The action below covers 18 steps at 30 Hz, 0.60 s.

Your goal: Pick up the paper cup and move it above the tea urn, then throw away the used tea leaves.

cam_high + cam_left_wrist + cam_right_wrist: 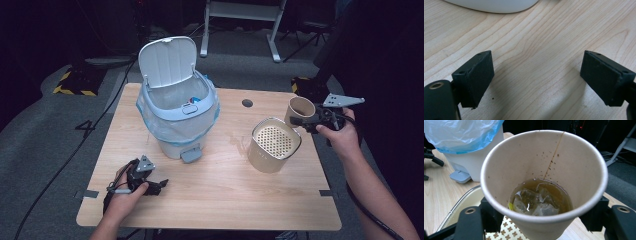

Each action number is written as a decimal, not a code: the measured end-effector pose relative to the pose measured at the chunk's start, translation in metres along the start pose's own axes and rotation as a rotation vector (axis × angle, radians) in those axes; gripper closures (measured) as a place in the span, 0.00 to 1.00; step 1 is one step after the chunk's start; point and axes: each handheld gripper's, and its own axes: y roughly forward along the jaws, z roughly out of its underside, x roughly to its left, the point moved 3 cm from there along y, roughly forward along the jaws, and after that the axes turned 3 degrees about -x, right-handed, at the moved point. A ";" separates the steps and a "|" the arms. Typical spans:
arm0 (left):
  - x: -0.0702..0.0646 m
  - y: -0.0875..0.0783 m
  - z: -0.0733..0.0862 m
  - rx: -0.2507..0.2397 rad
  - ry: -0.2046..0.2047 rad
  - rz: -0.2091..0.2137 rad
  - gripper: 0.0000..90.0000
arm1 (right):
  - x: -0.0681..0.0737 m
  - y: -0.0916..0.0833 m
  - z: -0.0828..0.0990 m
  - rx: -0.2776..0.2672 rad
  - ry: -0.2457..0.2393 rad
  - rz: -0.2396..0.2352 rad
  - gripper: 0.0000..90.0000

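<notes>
- Wooden table (210, 200), dark room behind; bin (179, 117) with lid raised at rear left, strainer pot (274, 145) at right.
- Right gripper (306, 121): jaws clamp the cup (544, 185) by its sides, upright, tea and ice inside.
- Cup (300, 110) is held just beyond the strainer pot, rim up; pot mouth lies below and toward the person.
- Left gripper (536, 82): jaws wide apart, empty, low over the table near the bin base.
- Right hand is the nearer one.
</notes>
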 end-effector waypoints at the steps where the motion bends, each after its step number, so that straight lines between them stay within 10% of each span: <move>1: 0.000 0.000 0.000 0.000 0.001 0.000 0.13 | 0.001 0.000 0.001 0.000 0.000 0.000 0.36; 11: 0.000 0.000 0.000 0.000 0.000 0.000 0.13 | 0.005 -0.004 -0.002 0.023 -0.097 0.051 0.36; 18: 0.000 0.000 0.000 0.000 0.001 -0.002 0.13 | 0.016 -0.004 -0.006 0.087 -0.324 0.157 0.37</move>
